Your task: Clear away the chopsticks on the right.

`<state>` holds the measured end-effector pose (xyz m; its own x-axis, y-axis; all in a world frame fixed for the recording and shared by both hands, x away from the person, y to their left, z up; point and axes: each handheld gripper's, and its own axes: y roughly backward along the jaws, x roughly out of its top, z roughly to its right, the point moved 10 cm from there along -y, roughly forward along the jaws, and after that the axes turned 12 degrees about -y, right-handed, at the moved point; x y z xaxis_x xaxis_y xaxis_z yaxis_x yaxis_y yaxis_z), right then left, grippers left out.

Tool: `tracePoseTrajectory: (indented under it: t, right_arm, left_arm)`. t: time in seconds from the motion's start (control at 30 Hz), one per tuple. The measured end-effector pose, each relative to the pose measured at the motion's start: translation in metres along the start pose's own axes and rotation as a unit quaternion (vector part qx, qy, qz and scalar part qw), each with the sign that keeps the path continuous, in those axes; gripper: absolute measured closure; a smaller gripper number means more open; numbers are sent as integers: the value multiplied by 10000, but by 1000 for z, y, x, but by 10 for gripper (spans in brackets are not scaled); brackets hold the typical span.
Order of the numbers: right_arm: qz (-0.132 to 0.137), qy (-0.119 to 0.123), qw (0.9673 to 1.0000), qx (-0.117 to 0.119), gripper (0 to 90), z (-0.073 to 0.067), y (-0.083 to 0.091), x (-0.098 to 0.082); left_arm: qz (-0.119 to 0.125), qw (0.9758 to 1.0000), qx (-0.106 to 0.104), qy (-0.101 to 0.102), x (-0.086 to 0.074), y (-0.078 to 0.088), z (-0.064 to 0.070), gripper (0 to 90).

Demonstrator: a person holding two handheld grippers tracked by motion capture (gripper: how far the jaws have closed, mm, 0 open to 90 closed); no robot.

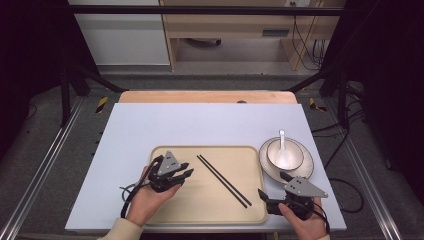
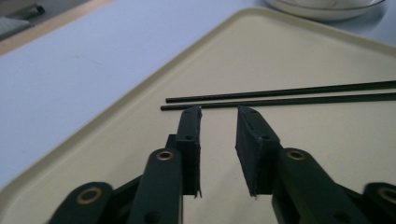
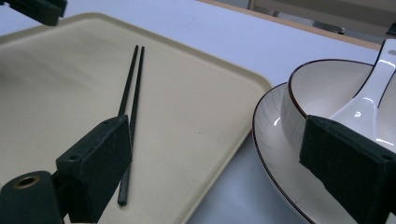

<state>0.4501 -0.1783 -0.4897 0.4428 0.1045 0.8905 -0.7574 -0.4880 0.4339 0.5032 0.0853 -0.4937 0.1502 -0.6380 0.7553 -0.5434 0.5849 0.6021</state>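
Nearby, chopsticks (image 1: 223, 180) on tray (image 1: 250, 210), bowl (image 1: 295, 159) beside it.

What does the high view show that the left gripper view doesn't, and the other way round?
High view: the left hand and right hand, the right gripper with jaws wide open, and a spoon lying in a bowl on the plate. Left gripper view: the left gripper close up, jaws slightly apart, nothing between them, pointing at the chopsticks. Shared: tray, chopsticks, plate rim.
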Motion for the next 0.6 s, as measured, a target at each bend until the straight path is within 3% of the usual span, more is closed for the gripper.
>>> tracePoseTrajectory:
  t: [0.13,0.23,0.33,0.6]
  right_arm:
    - [9,40,10000,-20,98,0,3,-1]
    - [67,139,9999,-31,104,-2,4,-1]
    - [92,234,9997,-48,104,-1,4,-2]
    - [243,219,9994,-68,105,7,5,-3]
  left_arm:
    - [-330,9992,-125,161,-4,-22,0,832]
    - [-415,9986,-223,256,-6,-32,-1,878]
    - [-481,9983,-269,214,-5,-39,-1,893]
    - [-737,9967,-323,137,-4,-56,2,898]
